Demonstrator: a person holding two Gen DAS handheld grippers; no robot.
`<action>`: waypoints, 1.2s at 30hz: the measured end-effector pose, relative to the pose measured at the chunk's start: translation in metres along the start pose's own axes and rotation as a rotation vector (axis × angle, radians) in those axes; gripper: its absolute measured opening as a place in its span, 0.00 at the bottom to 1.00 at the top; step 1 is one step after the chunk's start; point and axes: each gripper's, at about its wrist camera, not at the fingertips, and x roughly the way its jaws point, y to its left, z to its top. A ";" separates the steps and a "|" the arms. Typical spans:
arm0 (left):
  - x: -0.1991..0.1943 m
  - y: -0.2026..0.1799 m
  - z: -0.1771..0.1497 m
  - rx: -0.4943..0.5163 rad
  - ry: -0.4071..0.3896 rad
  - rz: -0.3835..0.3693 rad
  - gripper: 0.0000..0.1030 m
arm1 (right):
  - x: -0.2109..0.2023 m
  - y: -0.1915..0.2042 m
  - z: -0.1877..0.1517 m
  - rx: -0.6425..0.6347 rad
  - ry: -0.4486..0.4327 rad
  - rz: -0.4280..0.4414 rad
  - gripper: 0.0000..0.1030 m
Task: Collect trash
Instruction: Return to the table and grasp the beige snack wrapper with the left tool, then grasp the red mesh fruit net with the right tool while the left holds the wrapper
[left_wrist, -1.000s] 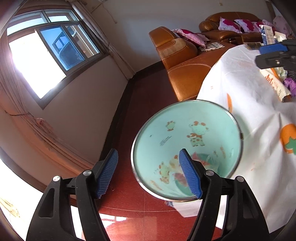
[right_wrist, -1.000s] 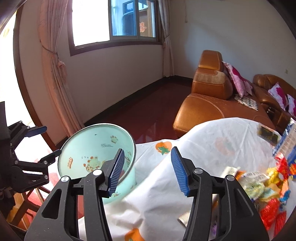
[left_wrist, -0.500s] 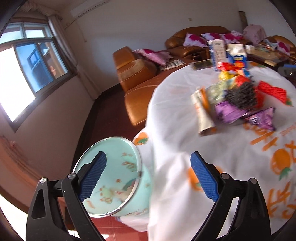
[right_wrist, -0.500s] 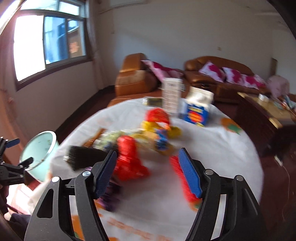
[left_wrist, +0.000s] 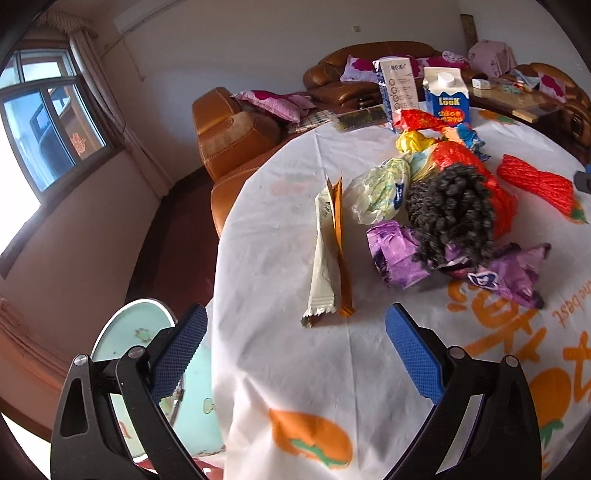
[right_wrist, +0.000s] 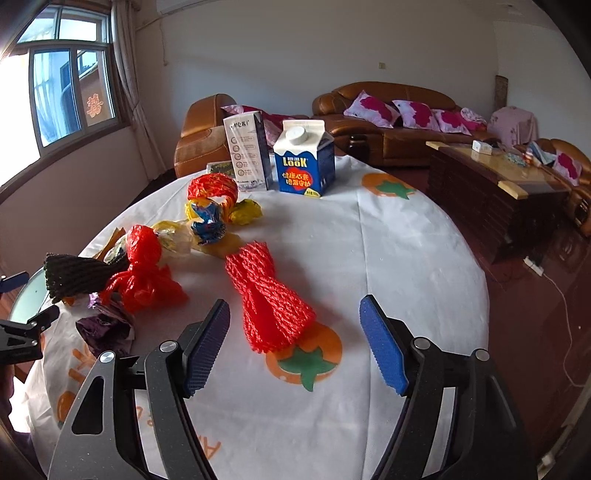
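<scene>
Both of your hand-held grippers are spread wide and carrying nothing: the left hand-held gripper (left_wrist: 293, 347) faces the long beige wrapper (left_wrist: 325, 258), the right hand-held gripper (right_wrist: 293, 345) lines up on the red foam net (right_wrist: 269, 297). The trash sits heaped mid-desk (right_wrist: 406, 258), with the mint bin (left_wrist: 136, 332) off its left edge. Watch it: that slippery cloth could bunch and drag the heap, and a light wrapper may slip out before the bin. I count 2 upright cartons (right_wrist: 304, 162), 2 foam nets, 1 red and 1 black (left_wrist: 450, 206), and 1 bin.
</scene>
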 end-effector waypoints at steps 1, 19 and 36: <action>0.004 0.000 0.000 -0.002 0.004 0.000 0.92 | 0.000 0.001 0.000 0.000 0.003 0.001 0.70; 0.015 0.014 0.001 -0.005 -0.010 -0.186 0.08 | 0.007 0.004 -0.005 -0.005 0.020 0.005 0.71; -0.024 0.046 -0.023 0.006 -0.045 -0.176 0.08 | 0.042 -0.007 0.004 0.085 0.189 0.060 0.38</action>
